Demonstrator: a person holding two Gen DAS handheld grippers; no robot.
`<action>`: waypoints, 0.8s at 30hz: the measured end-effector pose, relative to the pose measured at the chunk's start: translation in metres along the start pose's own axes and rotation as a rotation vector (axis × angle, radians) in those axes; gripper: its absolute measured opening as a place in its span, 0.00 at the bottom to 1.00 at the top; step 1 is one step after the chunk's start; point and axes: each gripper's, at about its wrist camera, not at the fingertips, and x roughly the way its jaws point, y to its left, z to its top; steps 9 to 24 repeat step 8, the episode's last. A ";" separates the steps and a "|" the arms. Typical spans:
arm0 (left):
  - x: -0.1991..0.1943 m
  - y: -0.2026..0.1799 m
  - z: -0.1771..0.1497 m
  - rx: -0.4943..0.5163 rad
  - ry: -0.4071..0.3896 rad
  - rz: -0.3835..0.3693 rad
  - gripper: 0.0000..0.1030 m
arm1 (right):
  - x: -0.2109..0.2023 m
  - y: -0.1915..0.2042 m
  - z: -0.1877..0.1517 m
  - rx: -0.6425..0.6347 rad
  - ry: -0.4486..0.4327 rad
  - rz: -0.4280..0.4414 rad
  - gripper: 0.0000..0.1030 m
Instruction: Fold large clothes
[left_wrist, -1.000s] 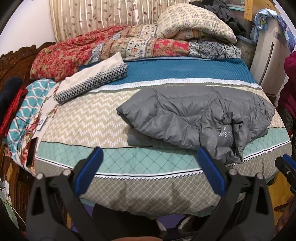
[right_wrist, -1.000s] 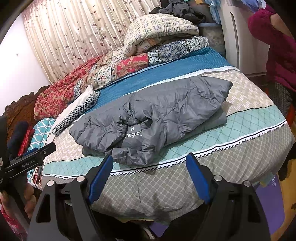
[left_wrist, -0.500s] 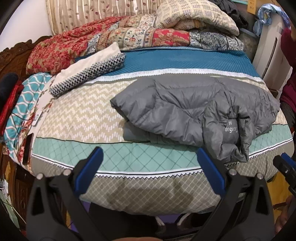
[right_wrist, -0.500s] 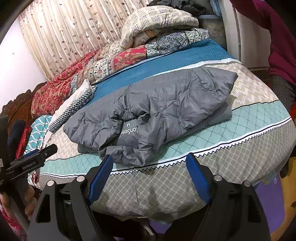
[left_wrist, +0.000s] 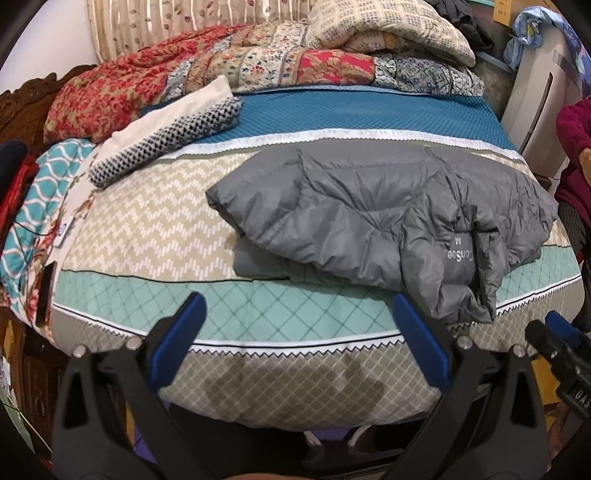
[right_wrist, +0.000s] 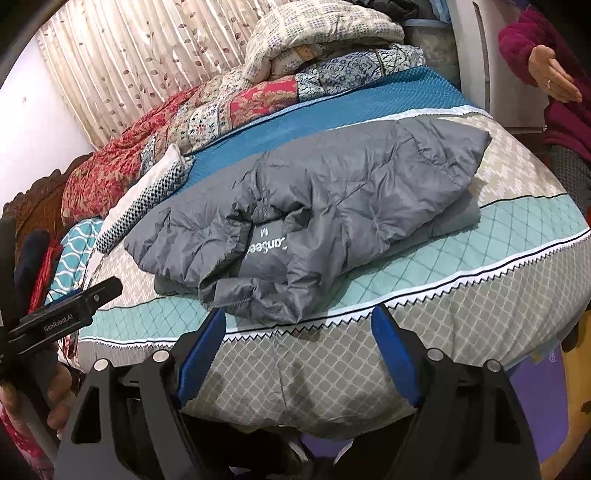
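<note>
Grey puffer jacket lies loosely folded on the bed, collar label up, near the front edge. Left claw spread wide, holding nothing, over the bed edge. Right claw also wide and unloaded, just short of the jacket collar.

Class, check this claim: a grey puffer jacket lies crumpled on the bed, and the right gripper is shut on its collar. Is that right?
Not quite. The right gripper is open and holds nothing, short of the grey puffer jacket, as the right wrist view shows. The jacket does lie crumpled on the bed.
</note>
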 end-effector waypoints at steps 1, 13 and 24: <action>0.001 -0.001 -0.001 0.003 0.003 0.002 0.94 | 0.001 0.002 -0.003 -0.004 0.002 0.000 0.74; 0.009 -0.008 -0.007 0.023 0.043 0.000 0.94 | 0.009 0.005 -0.010 0.002 0.029 -0.001 0.74; 0.009 -0.008 -0.007 0.023 0.043 0.000 0.94 | 0.009 0.005 -0.010 0.002 0.029 -0.001 0.74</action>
